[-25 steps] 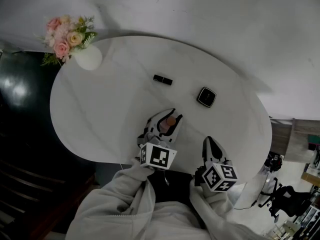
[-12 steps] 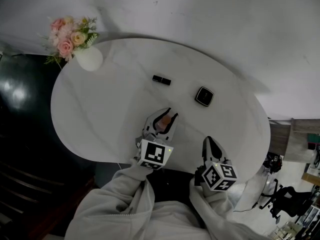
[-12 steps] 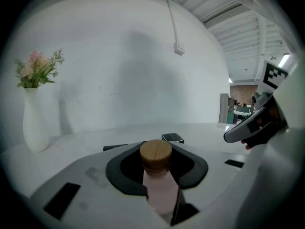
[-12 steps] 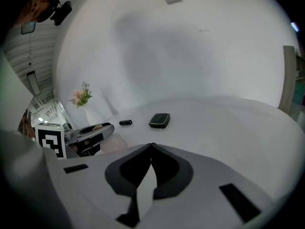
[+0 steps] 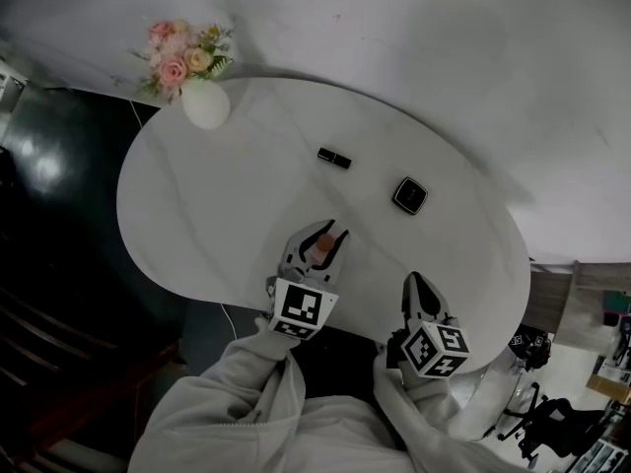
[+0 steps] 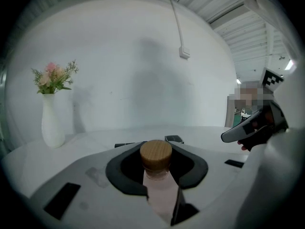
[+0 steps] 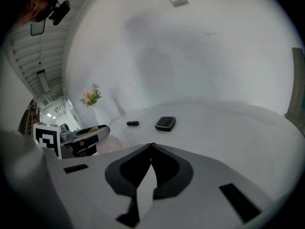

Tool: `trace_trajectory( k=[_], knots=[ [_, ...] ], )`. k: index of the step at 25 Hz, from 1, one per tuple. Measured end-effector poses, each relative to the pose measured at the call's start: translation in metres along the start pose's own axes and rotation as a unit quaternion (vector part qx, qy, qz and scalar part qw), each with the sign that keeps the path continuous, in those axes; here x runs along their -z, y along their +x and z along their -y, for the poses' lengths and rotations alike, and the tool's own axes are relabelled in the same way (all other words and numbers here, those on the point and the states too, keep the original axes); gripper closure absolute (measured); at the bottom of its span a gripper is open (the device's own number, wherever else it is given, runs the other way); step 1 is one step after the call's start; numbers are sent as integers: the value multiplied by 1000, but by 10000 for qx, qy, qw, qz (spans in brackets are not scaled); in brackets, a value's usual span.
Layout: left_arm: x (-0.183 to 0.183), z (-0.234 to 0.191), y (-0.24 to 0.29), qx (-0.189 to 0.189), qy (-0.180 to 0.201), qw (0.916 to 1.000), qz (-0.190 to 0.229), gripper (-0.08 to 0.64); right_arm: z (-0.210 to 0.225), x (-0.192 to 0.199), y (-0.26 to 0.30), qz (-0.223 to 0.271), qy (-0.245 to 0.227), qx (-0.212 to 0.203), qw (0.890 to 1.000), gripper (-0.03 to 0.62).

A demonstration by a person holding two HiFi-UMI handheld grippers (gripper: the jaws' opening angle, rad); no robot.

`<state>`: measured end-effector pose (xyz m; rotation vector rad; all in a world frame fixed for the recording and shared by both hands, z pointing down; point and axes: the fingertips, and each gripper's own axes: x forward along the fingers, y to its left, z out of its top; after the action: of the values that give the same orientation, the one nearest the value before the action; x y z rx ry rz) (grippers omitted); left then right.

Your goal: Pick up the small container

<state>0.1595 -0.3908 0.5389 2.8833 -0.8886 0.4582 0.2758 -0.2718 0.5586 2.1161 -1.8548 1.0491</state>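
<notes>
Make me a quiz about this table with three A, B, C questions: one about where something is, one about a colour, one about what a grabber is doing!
1. Where on the round white table is the white vase of pink flowers? A. far left rim B. middle C. front edge
2. What colour is the round cap of the small pink bottle? A. black B. light brown C. green
3. What is the right gripper doing? A. holding the vase B. holding the bottle C. shut on nothing

1 A: it stands at the far left rim. 2 B: the cap looks wood-tan. 3 C: its jaw tips meet, empty; the left gripper has just been closing its jaws on the bottle.
</notes>
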Motion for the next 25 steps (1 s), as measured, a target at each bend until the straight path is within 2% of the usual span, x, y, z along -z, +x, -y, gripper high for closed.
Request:
trace_trajectory(
  k=[13,16,25],
  knots=[
    [-23,-8,-49,-715,-395,9966,84,453,-7,-32,-14,175,-313,-490,9982,543],
    [-34,-14,-61,-883,-383,9952,163,453,-14,-43,-12,261,-401,-638,9968,543],
    [-45,-41,-106,-1586,-546,9856,212,453,-31,-77,-2,503,-468,-983,9928,543]
  ],
)
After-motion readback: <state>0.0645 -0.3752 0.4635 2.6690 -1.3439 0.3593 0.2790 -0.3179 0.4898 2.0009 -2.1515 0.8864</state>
